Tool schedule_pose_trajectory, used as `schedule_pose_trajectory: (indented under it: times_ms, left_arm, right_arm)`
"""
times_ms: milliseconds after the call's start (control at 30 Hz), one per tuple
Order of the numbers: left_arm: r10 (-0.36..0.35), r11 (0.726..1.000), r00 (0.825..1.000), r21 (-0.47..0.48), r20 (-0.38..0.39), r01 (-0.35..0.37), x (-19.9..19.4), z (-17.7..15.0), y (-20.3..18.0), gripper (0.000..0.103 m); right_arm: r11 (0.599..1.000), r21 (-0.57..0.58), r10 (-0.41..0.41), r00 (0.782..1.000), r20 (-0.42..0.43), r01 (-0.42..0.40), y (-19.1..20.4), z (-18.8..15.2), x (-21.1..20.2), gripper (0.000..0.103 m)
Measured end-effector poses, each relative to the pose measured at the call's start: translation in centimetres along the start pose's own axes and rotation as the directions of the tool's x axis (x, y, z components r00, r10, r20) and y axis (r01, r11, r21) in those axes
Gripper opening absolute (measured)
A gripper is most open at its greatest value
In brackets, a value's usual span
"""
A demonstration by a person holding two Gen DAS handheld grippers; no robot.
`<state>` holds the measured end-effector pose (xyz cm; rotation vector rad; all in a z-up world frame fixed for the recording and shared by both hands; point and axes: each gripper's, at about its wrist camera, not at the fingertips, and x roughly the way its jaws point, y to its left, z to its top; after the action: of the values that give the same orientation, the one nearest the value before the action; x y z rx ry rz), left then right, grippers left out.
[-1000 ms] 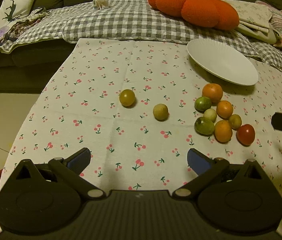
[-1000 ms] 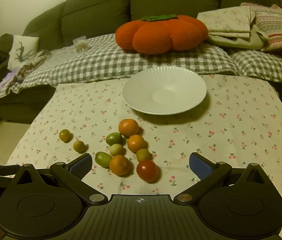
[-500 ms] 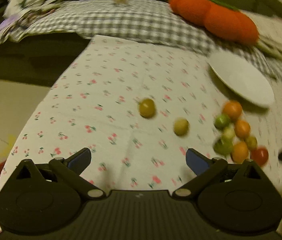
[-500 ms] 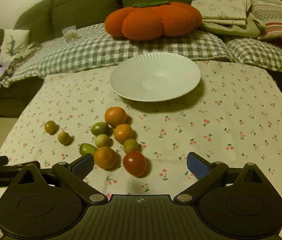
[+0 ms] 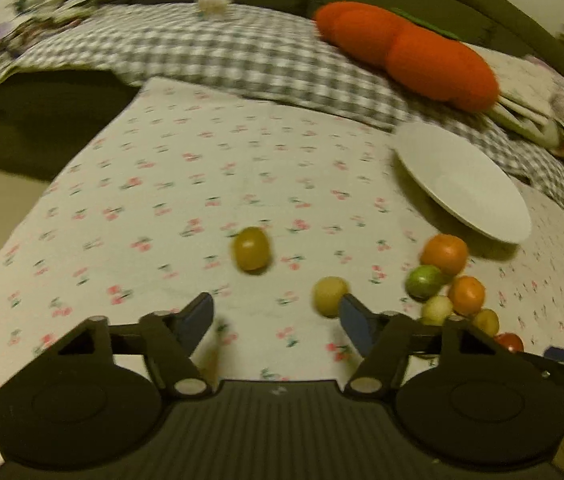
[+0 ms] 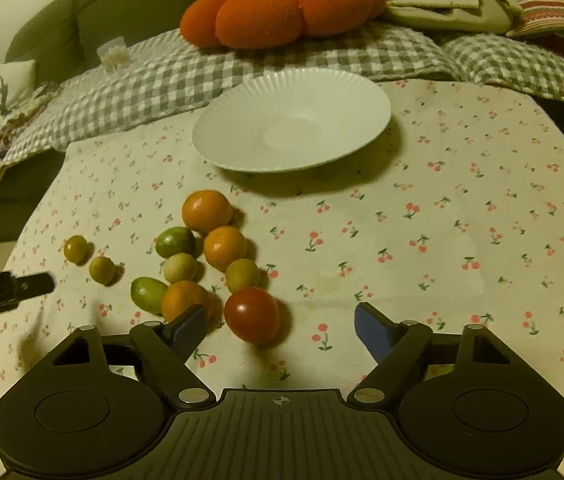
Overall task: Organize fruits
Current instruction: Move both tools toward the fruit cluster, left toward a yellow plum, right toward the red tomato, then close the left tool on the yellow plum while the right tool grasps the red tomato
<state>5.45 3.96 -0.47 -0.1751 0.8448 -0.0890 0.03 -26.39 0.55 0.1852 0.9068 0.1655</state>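
Now both hand-held grippers sit lower and closer to the fruit than a second ago, and both sets of jaws, spread wide then, are narrowing.

At far left, the left hand-held gripper [image 5: 275,316] points down at the cherry-print surface [image 5: 153,184]. Its jaws are closing with nothing between them. An olive-yellow fruit [image 5: 251,249] lies at about twelve o'clock from the gap, apart from the fingers. A paler yellow fruit [image 5: 329,295] sits at two o'clock, just beside the right finger, partly covered by its tip. This view is blurred, so contact cannot be told.

Further right, the main cluster lies on the surface: three oranges, several green and yellowish fruits, and a red tomato [image 6: 252,314]. The right hand-held gripper [image 6: 279,326] has come down over this group. Its jaws are closing around empty space, though the tomato lies just ahead of the gap toward the left finger, at eleven o'clock. An orange [image 6: 184,300] sits just behind that left finger's tip.

The white plate [image 6: 241,120] stands at twelve o'clock from the cluster, well apart and holding nothing.

As a judgement, the task is barely begun: every fruit is still on the cloth. The narrowing jaws suggest each hand is sizing its opening to a small fruit, likely the pale yellow one on the left and the tomato on the right. Round fruit could roll if nudged by a finger.
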Motion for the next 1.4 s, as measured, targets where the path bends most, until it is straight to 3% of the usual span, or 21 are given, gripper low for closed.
schedule_pose_trajectory:
  times_ms: [100, 233, 467, 533, 667, 733, 1100, 1400]
  left_arm:
    - [-0.026, 0.999, 1.000, 0.048, 0.003, 0.026, 1.0, -0.1, -0.9, 0.054]
    - [-0.031, 0.997, 0.999, 0.077, -0.006, 0.032, 2.0, -0.3, -1.4, 0.051]
    - [-0.041, 0.992, 0.999, 0.118, -0.017, 0.043, 3.3, -0.4, -2.3, 0.037]
    - [-0.039, 0.991, 0.999, 0.127, -0.007, 0.040, 3.3, -0.4, -2.3, 0.036]
    - [-0.063, 0.990, 0.998, 0.124, -0.004, 0.063, 3.3, -0.4, -2.3, 0.022]
    - [-0.058, 0.988, 0.998, 0.144, 0.000, 0.058, 3.2, -0.5, -2.6, 0.022]
    - [-0.065, 0.991, 0.998, 0.116, 0.018, 0.063, 2.4, -0.1, -2.3, 0.022]
    - [-0.085, 0.991, 0.995, 0.111, 0.047, 0.080, 0.7, 1.1, -3.4, 0.022]
  right_arm:
    - [1.000, -0.023, 0.003, 1.000, 0.000, -0.003, 0.3, -0.2, 0.5, 0.072]
    - [0.997, -0.077, -0.017, 1.000, 0.001, 0.017, 0.8, -0.4, 1.2, 0.068]
    - [0.989, -0.142, -0.048, 0.999, 0.017, 0.050, 1.7, -0.3, 2.6, 0.060]
    - [0.990, -0.137, -0.045, 0.999, 0.013, 0.046, 1.7, -0.2, 3.1, 0.052]
    - [0.987, -0.154, -0.044, 0.999, 0.023, 0.047, 1.9, -0.2, 3.3, 0.038]
    - [0.987, -0.158, -0.039, 0.999, 0.023, 0.042, 2.0, -0.1, 3.3, 0.031]
    - [0.988, -0.152, -0.033, 0.999, 0.031, 0.038, 1.8, 0.0, 2.6, 0.031]
    - [0.991, -0.130, -0.010, 0.996, 0.087, 0.021, 1.0, 1.2, 0.2, 0.031]
